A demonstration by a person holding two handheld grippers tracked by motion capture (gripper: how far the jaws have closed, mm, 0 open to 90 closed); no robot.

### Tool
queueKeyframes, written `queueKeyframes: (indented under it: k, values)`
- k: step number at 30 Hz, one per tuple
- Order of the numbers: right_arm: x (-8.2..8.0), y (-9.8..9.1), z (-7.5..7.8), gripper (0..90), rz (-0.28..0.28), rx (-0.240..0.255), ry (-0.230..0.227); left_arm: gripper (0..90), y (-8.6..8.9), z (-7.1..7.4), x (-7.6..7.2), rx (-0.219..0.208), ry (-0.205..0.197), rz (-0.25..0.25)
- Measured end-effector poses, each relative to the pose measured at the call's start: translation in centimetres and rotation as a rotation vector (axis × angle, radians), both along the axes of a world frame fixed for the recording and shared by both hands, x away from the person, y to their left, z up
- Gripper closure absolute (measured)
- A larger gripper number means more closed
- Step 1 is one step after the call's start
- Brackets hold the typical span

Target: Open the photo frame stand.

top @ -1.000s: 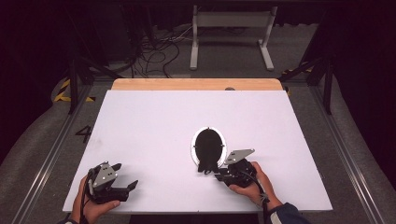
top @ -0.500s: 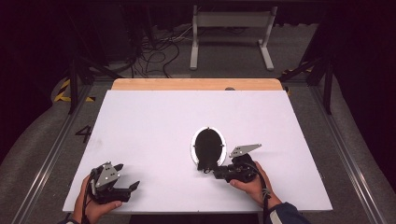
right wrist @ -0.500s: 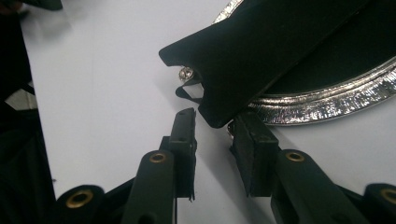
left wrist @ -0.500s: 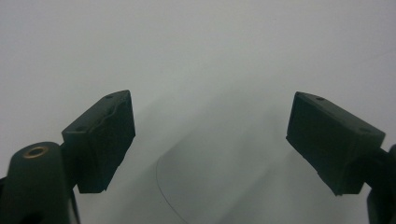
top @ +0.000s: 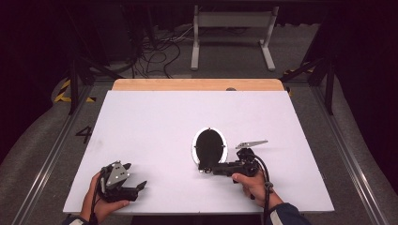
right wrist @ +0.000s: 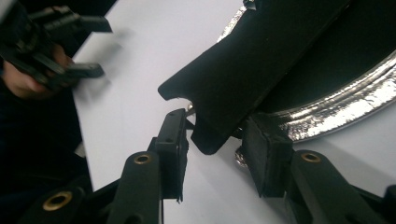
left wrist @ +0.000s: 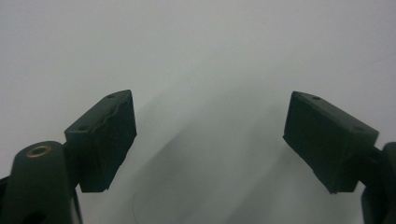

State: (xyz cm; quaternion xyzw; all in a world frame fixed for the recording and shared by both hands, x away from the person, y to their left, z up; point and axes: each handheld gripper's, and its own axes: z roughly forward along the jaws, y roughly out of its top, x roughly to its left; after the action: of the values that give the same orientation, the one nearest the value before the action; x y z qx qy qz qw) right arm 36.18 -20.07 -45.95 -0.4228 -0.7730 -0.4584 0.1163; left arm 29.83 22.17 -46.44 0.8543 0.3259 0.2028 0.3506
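Left gripper [top: 136, 187]: rests at the near left corner of the white table [top: 155, 122], jaws wide apart, nothing but bare tabletop between the pads [left wrist: 109, 140]. Idle; best kept parked there, well apart from the work.

Black oval piece [top: 209, 146]: lies right of centre on the table inside a silvery ring [top: 224, 149], its near edge [right wrist: 210, 126] lifted off the surface in the right gripper view.

Right gripper [top: 205, 168]: lies low and level, pointing left at the near end of the oval piece. Jaws have just been opening; they now stand partly apart, the lifted black edge between the pads [right wrist: 261, 154] with a gap on at least one side.

Handling note: judged to be a release or re-grip at the rim. Keep the jaws level with the edge, open fully before drawing back towards the person, and avoid snagging the foil-like ring.
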Motion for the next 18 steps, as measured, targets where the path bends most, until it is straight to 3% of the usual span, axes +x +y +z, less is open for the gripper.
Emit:
queueKeyframes:
  k: [1, 4, 8, 18]
  values:
    - [0.0, 0.0, 0.0, 59.8, 0.000, 0.000, 0.000, 17.9, -0.4, 0.0, 0.1, 0.027, -0.007, -0.003]
    - [0.2, 0.3, -0.4, 57.9, -0.034, 0.053, 0.076, 18.0, -1.5, 0.2, 0.8, 0.054, -0.024, -0.035]
    - [1.0, 0.4, -1.0, 58.3, -0.092, 0.143, 0.169, 18.6, -2.7, 0.6, 1.9, 0.023, -0.027, -0.059]
    - [2.2, 0.3, -1.4, 58.6, -0.166, 0.228, 0.226, 17.7, -5.1, 1.0, 4.6, -0.029, 0.004, -0.108]
